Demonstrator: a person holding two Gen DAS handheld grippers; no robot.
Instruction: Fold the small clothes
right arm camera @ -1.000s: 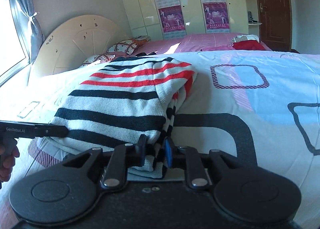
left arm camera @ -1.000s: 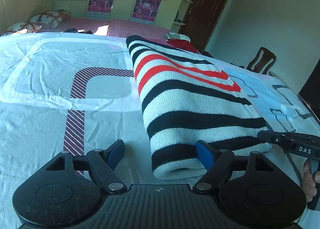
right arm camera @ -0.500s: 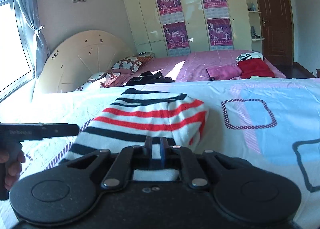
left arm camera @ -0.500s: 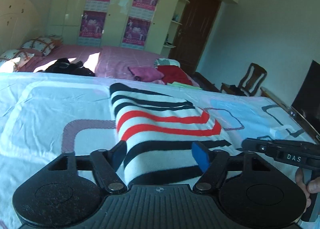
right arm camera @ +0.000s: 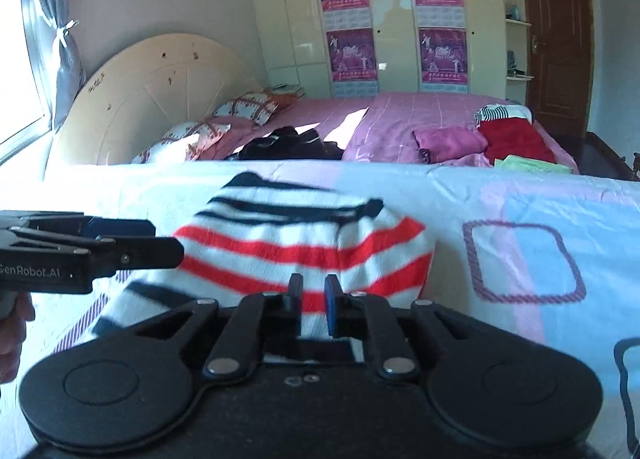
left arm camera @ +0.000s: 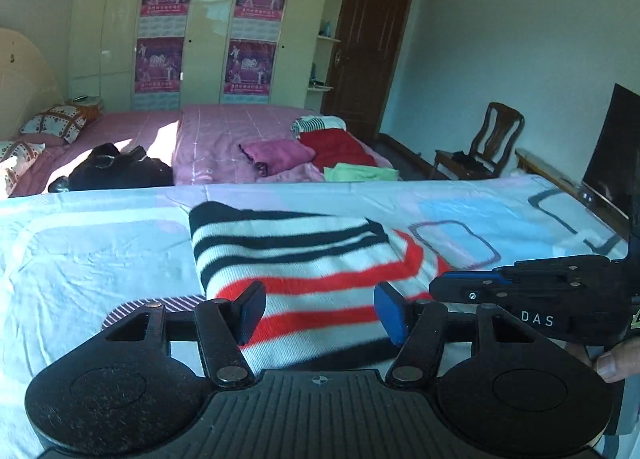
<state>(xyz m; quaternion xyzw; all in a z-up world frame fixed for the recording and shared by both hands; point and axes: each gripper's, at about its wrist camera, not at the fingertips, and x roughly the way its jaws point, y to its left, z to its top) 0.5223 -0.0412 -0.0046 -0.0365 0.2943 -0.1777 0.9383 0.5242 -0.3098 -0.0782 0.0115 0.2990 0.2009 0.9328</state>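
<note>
While the right gripper (right arm camera: 313,301) pinches the ribbed knit striped sweater (right arm camera: 304,255) (black, white, red bands) between nearly closed jaws above the smooth printed bedsheet (right arm camera: 520,227), the left gripper (left arm camera: 320,309) gapes wide, holding nothing.

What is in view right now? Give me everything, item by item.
striped sweater: one, white with black and red stripes, folded on the near bed
bedsheet: one, pale blue and pink with square outlines, under the sweater
black garment: one, on the pink bed behind
folded clothes: magenta, red, striped, green, at the pink bed's right end
pillows: two, patterned, by the headboard
posters: four, magenta, on the wardrobe
chair: one, dark wood, right wall
left claw: open, over the sweater
right claw: nearly shut, sweater between its fingers
</note>
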